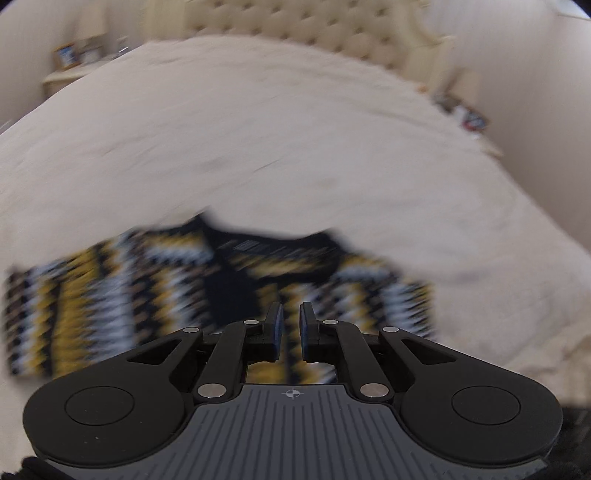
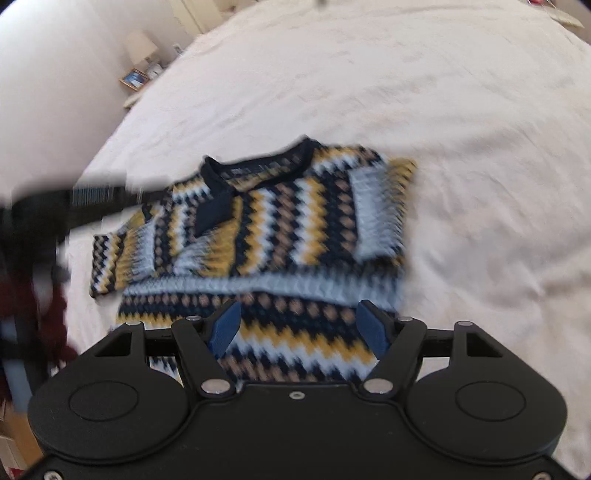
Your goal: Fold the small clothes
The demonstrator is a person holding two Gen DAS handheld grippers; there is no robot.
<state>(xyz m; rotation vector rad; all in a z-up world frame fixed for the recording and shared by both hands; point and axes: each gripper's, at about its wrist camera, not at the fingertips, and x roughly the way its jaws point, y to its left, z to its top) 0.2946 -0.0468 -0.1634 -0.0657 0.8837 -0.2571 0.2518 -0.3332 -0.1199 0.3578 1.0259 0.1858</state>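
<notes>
1. The bed [image 2: 461, 110], covered in a pale textured spread, carries everything; its wide flat surface serves as the folding area, with the tufted headboard [image 1: 303, 33] at the far end.
2. A small knitted sweater [image 2: 288, 221] lies near the bed's near edge, collar toward the headboard. It shows zigzag bands of navy, mustard, white and tan, with a dark navy collar and placket. In the right wrist view both short sleeves appear turned in over the body, and the lower part seems to be brought up in a band across the middle, so the fold looks partly done; blur keeps the exact layers uncertain.
3. The right gripper [image 2: 297, 328] hangs over the sweater's lower hem with its blue pads spread wide and nothing between them, likely placed to take that hem.
4. The left gripper [image 1: 290, 330] points down at the sweater's middle below the collar, its pads drawn almost together and pinching nothing, judged as ready to press or pin the cloth.
5. A framed picture [image 2: 133, 78] and a lamp [image 2: 140, 46] stand beside the bed's left edge.
</notes>
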